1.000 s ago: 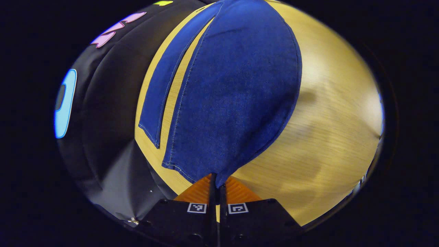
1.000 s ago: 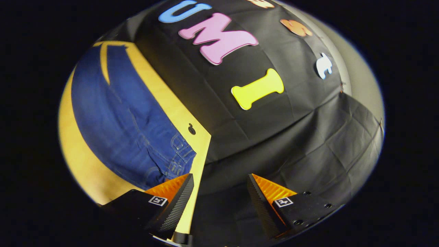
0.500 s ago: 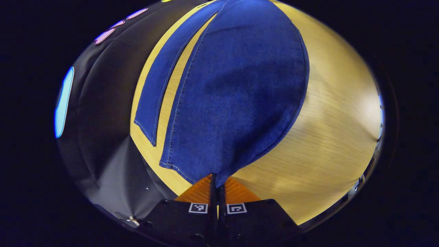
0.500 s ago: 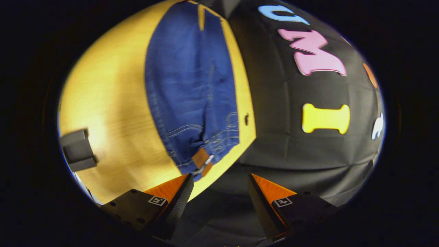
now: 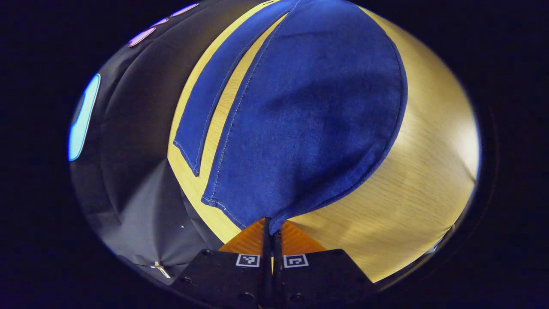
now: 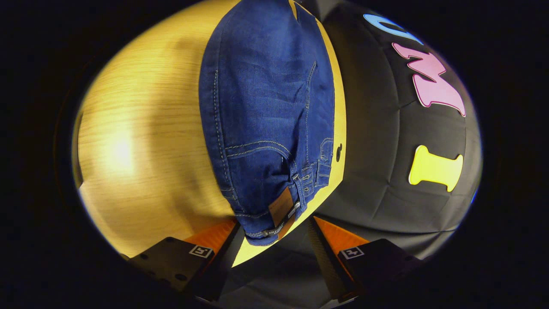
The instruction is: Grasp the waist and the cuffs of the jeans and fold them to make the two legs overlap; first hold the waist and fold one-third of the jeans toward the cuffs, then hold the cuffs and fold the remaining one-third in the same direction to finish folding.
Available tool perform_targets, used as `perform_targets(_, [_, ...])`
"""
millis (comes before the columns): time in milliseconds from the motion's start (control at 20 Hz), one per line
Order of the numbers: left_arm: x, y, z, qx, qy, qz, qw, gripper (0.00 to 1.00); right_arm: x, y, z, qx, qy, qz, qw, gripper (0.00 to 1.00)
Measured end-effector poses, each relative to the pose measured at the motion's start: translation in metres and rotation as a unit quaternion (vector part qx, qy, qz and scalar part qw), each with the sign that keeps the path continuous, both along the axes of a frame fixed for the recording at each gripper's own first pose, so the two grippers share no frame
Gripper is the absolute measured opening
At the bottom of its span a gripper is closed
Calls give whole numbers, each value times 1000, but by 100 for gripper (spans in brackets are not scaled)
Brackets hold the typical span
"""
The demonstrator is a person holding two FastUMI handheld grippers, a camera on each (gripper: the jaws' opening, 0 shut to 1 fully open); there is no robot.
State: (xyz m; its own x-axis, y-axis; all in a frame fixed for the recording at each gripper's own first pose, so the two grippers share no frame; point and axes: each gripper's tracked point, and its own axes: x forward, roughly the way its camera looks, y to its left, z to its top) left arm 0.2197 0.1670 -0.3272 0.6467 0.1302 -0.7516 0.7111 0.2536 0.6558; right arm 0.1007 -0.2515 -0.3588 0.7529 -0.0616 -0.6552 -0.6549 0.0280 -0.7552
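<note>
Blue jeans (image 5: pixel 300 111) lie on a light wooden table (image 5: pixel 411 184). In the left gripper view my left gripper (image 5: pixel 271 234) is shut on the cuff of the near leg, which rises off the table toward the camera. The other leg (image 5: pixel 210 98) lies flat beside it, nearer the wall. In the right gripper view the jeans' waist (image 6: pixel 274 214), with a brown patch (image 6: pixel 281 208), points at my right gripper (image 6: pixel 272 244). That gripper is open, and the waist's edge sits just ahead of the gap between its fingers.
The table's far edge (image 6: pixel 341 128) meets the black cloth wall close beside the jeans. A small dark mark (image 6: pixel 339 151) sits on the table near the waist. Bare wood (image 6: pixel 141 150) spreads on the other side of the jeans.
My right gripper has swung round from the wall to face the jeans and come close to the waist. My left gripper has kept hold of the cuff, with the leg shifting only slightly.
</note>
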Motion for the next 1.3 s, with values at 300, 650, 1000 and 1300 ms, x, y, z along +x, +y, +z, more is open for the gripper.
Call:
perform_targets(300, [0,-2,0,0,-13,10,1000,6,6,9,-24,-11,35,-10,999,45])
perform_targets(650, [-14,-9,-2,5,-5,0,1000,6,0,11,-19,29,50,-39,998,11])
perform_targets(1000, [-14,-16,3,-14,17,15,1000,6,9,14,-7,34,46,-46,997,11])
perform_targets(1300, [0,-21,63,-92,33,27,995,6,50,24,74,84,-3,-53,995,11])
